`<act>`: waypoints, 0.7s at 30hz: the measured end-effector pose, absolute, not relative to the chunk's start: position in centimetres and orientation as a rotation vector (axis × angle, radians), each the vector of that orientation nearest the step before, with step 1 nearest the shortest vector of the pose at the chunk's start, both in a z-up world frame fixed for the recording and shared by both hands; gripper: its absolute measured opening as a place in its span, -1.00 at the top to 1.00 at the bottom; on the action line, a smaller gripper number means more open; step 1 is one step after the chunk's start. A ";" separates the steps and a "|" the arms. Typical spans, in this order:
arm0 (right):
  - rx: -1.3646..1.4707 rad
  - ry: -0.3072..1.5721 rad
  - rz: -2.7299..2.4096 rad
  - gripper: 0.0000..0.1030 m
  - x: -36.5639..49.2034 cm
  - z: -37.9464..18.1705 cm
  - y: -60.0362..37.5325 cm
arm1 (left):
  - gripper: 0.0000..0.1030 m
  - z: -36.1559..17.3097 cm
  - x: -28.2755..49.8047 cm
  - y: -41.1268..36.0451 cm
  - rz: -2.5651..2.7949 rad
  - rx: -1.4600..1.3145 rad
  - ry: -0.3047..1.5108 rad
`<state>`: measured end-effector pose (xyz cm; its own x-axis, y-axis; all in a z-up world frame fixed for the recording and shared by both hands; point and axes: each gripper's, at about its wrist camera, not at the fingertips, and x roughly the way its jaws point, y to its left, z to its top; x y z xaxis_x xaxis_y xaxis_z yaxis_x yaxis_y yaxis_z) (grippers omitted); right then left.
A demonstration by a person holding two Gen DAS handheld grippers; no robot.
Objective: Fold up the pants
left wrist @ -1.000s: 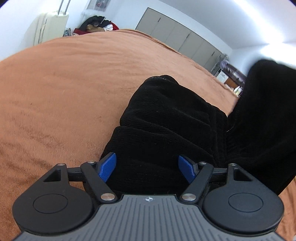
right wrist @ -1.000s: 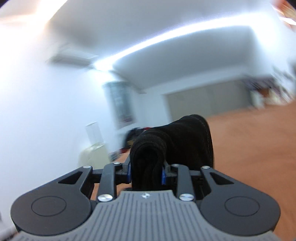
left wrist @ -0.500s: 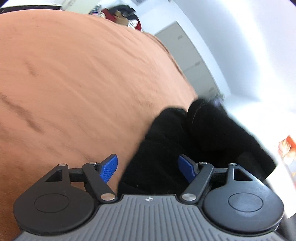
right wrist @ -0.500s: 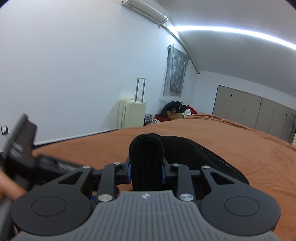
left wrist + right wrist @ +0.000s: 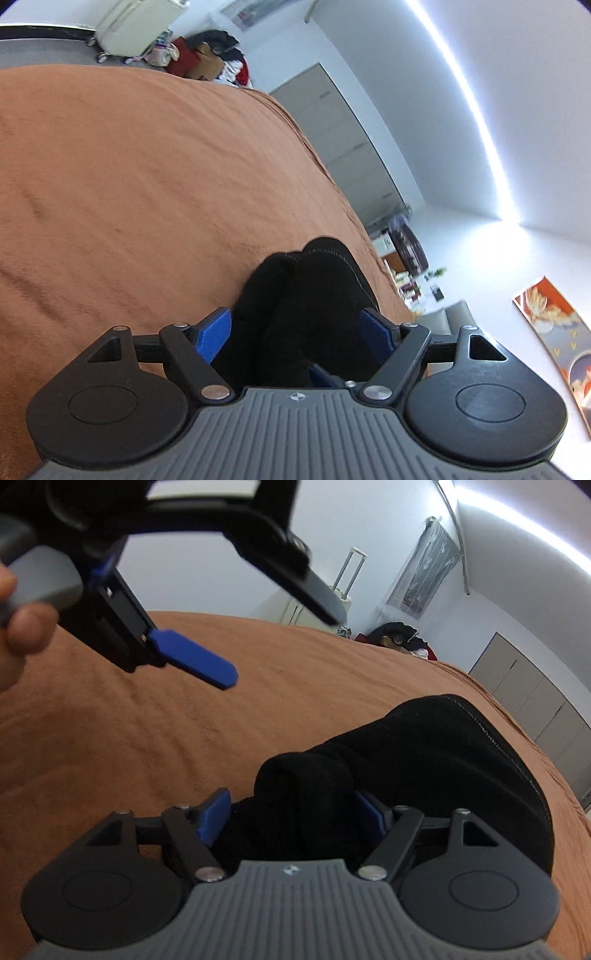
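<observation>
One black pants bundle on bedspread

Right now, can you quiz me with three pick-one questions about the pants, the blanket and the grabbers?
1. Where do the pants lie?
A on the blanket
B on the floor
C on the suitcase

2. What colour is the blanket?
A green
B white
C orange-brown

3. How do the jaws of the right gripper stand?
A clamped tight
B open
C out of sight

Answers:
1 A, the black pants lie bunched on the blanket.
2 C, it is orange-brown in both views.
3 B, the jaws have just been opening, pants loose between them.
</observation>
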<state>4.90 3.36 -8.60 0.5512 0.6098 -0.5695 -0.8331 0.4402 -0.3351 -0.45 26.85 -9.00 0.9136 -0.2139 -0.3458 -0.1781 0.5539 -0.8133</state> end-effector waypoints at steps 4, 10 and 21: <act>-0.450 0.401 0.963 -0.28 5.0 -4.7 -0.8 | -0.75 -9.4 0.5 25.6 -0.088 -0.969 0.490; -0.259 0.450 0.961 -0.24 5.6 -0.2 -7.1 | -0.77 -9.6 1.6 23.3 -0.174 -0.941 0.572; -0.145 0.698 0.851 -0.38 16.7 5.8 -8.6 | 0.07 -10.5 2.5 22.1 -0.183 -0.872 0.644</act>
<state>16.71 -8.56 5.83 0.4545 0.6409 -0.6186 -0.7321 0.6644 0.1505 2.45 22.15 -10.45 0.7979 -0.4017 -0.4495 -0.1054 0.6412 -0.7601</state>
